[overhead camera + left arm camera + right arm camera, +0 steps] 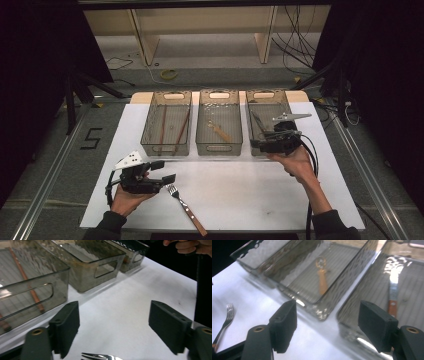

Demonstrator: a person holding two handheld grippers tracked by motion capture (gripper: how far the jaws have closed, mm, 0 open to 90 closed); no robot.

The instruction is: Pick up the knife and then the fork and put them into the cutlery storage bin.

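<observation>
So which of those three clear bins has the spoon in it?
The middle bin: a wooden-handled spoon lies inside. The left bin holds chopsticks, the right bin a knife.

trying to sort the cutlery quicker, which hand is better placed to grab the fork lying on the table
Left. The left tool sits open right beside the fork, whose tines show between its jaws in the left gripper view. The right tool is over at the right bin, open and holding nothing.

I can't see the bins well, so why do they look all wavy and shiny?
In the right gripper view, light glares off the clear bin walls, rippling the spoon and knife inside. In the left gripper view, the near bin is smeared with reflections. In the high view, the room around the white table is dark.
</observation>
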